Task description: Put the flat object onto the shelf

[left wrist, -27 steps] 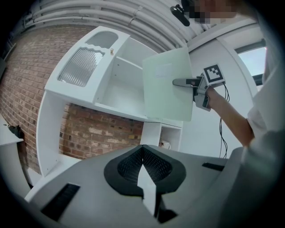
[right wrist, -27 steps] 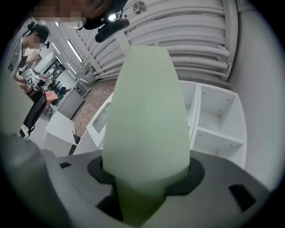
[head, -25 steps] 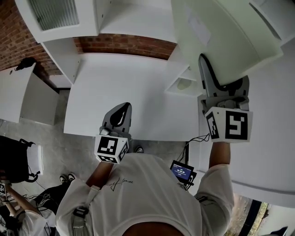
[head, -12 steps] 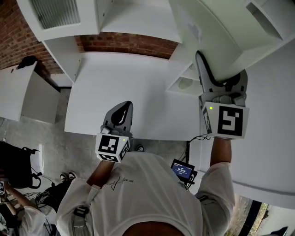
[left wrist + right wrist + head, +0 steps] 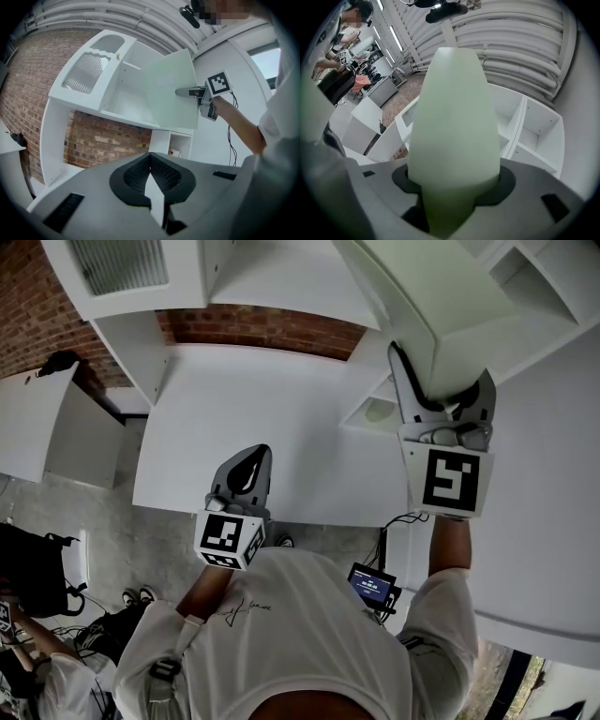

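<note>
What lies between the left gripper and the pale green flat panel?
In the head view, only bare white tabletop separates the left gripper from the panel, which the right gripper holds.

White counter directly ahead of left hand-held gripper. Brick wall beyond the counter. Black bag on floor, well left of the gripper. Small lit screen to its lower right, cables nearby.

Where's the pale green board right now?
Upper right of the head view: the board is clamped in the right gripper's jaws, held up in front of the white shelf unit, above the desk.
</note>
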Action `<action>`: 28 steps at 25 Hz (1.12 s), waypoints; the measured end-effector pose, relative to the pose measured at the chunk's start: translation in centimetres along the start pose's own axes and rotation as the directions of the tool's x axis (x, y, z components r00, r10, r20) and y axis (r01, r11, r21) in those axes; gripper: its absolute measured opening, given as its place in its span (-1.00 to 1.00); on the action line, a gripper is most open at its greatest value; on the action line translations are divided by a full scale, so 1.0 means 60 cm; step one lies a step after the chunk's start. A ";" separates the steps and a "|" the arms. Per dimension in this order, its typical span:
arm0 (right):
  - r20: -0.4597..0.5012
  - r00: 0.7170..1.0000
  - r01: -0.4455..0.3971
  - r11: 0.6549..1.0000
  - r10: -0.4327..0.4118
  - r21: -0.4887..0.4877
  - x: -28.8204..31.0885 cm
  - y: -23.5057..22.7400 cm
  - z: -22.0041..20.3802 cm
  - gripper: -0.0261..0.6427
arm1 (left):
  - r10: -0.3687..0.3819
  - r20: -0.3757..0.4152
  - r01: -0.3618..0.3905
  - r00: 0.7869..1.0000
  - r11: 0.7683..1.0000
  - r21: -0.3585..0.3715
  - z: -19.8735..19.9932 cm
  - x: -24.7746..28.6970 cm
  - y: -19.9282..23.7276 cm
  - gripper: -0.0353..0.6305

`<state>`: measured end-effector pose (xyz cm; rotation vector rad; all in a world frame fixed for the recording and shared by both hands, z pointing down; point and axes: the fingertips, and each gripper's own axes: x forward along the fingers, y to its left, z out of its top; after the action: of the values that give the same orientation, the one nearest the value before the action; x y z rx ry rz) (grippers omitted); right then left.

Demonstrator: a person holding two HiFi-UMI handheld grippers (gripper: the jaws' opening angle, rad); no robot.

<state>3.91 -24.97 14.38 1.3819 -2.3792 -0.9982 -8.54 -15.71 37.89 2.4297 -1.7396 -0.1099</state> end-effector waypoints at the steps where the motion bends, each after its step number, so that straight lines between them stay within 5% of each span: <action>1: -0.002 1.000 -0.004 1.000 0.004 -0.015 0.001 0.003 0.000 -0.10 | 0.000 0.000 0.000 1.000 1.000 0.000 0.000 0.000 -0.001 -0.85; 28: -0.097 0.995 -0.063 0.943 0.033 -0.328 0.036 0.075 -0.022 -0.10 | 0.029 0.045 -0.028 0.999 0.999 -0.014 0.012 -0.006 0.018 -0.85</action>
<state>0.32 -25.87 17.94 1.2110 -2.0518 -1.2271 -9.76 -15.75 37.33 2.4099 -1.7854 -0.1736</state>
